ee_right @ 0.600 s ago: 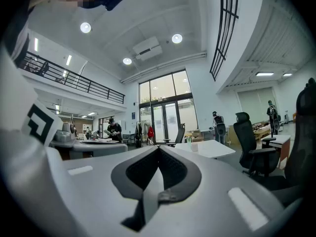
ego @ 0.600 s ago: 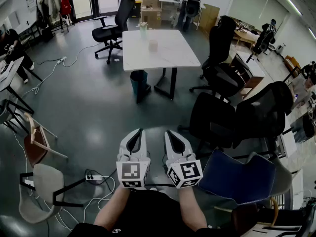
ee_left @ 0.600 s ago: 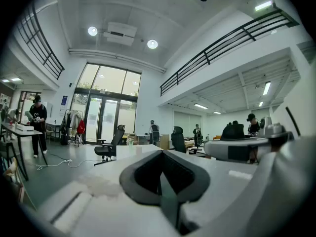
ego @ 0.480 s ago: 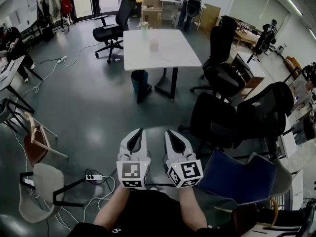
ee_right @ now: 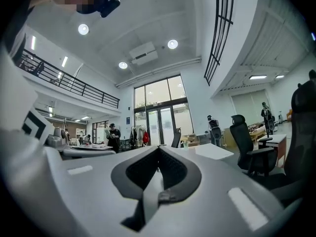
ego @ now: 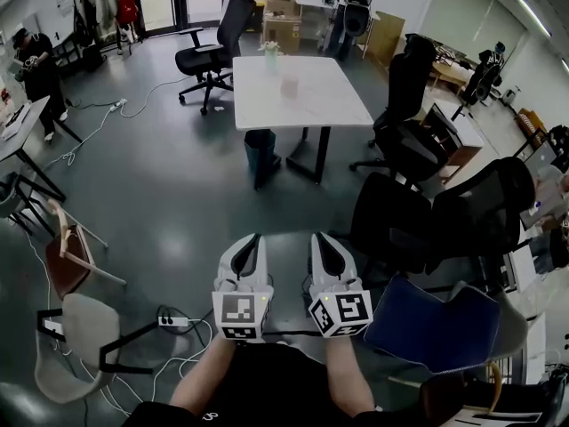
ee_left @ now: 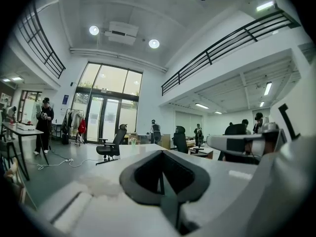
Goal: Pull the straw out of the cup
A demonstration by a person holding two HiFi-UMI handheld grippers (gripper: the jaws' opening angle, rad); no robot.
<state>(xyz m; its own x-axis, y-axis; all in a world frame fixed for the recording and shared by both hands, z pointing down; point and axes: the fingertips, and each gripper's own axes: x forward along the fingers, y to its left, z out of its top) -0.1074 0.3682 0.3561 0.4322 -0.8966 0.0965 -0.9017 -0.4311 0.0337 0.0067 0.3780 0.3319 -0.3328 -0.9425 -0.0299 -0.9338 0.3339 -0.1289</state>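
A pale cup (ego: 289, 85) stands on the white table (ego: 329, 96) far across the room; its straw is too small to make out. Near it, at the table's back edge, is a small greenish object (ego: 270, 53). Both grippers are held close to the person's body, far from the table. The left gripper (ego: 252, 243) and the right gripper (ego: 322, 241) point forward side by side, each shut with nothing in it. In the left gripper view the left gripper (ee_left: 160, 174) has its jaws closed together, and in the right gripper view so does the right gripper (ee_right: 157, 169).
Black office chairs (ego: 402, 225) crowd the right side, and a blue-seated chair (ego: 427, 323) is near my right. Another black chair (ego: 209, 52) stands left of the table, with a bin (ego: 258, 154) under it. Cables and a power strip (ego: 173, 321) lie on the floor. A person (ego: 36, 65) stands far left.
The head view has shifted a little, so the table sits slightly further right and the person at far left has come into view. Both grippers stay shut and level.
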